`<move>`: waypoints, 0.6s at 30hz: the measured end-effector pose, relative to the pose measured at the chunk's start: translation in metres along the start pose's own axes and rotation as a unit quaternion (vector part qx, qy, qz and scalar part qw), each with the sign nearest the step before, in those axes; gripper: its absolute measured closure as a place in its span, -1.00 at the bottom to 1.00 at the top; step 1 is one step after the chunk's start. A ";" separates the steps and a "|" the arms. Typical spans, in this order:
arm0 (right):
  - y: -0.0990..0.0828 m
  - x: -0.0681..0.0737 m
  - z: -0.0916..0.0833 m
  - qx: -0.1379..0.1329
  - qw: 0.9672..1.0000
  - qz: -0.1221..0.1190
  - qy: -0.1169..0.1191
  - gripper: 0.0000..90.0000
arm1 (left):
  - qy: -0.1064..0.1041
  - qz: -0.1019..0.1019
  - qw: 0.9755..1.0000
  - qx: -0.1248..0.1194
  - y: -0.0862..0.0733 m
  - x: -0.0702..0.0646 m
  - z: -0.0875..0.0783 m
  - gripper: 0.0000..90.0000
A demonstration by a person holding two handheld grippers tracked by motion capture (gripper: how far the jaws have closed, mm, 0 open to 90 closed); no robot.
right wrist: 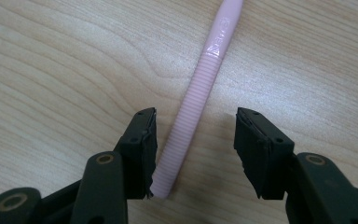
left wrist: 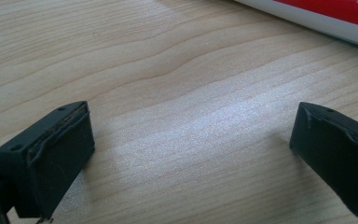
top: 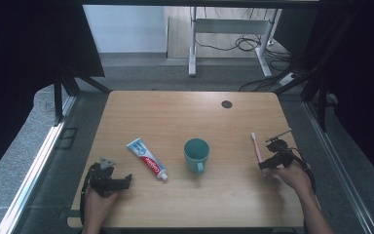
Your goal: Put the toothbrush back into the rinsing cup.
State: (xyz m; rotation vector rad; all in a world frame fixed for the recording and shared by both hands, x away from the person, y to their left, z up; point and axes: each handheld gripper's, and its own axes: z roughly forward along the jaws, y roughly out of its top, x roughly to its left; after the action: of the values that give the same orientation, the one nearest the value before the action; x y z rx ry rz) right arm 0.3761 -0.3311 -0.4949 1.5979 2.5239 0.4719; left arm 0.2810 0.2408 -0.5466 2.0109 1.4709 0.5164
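Picking up the toothbrush (right wrist: 200,93), by the look of it, with the grasp not yet made. Right gripper (right wrist: 196,140) set low over the handle end, fingers (right wrist: 142,140) half open and straddling it: one pad touching or just beside the ribbed pink handle, the other apart from it, so nothing clamped. Lying flat on the counter (top: 175,117), right of the cup (top: 196,153) and well apart from it, bristle end pointing to the far edge.

Next move, as a judgement: centre the handle between the pads, then close and lift; off-centre as it stands, closing could roll or skid the thin handle. Likely destination the cup, upright and empty.

Left gripper (top: 108,179) resting on the counter well left of the cup, fingers (left wrist: 56,158) wide, bare wood between them. Toothpaste (top: 147,159) lying between that gripper and the cup, cap end toward the near edge.

Light wood-grain counter with a dark round grommet (top: 227,104) beyond the cup near the far edge. Grey floor around; behind the cup's far side a white desk frame (top: 229,34) with loose cables, dark curtains at both sides.
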 end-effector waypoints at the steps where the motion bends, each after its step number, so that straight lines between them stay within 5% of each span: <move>1: 0.002 0.000 0.001 0.005 1.000 0.000 -0.002 0.08 | 0.000 0.000 1.000 0.000 0.000 0.000 0.000 -1.00; 18: 0.036 0.001 0.009 0.066 0.998 0.017 -0.007 0.18 | 0.000 0.000 1.000 0.000 0.000 0.000 0.000 -1.00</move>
State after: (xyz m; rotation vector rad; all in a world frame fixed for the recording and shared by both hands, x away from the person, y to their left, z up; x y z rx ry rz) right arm 0.4093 -0.3146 -0.4915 1.6848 2.5695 0.3005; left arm 0.2811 0.2408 -0.5466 2.0110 1.4705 0.5168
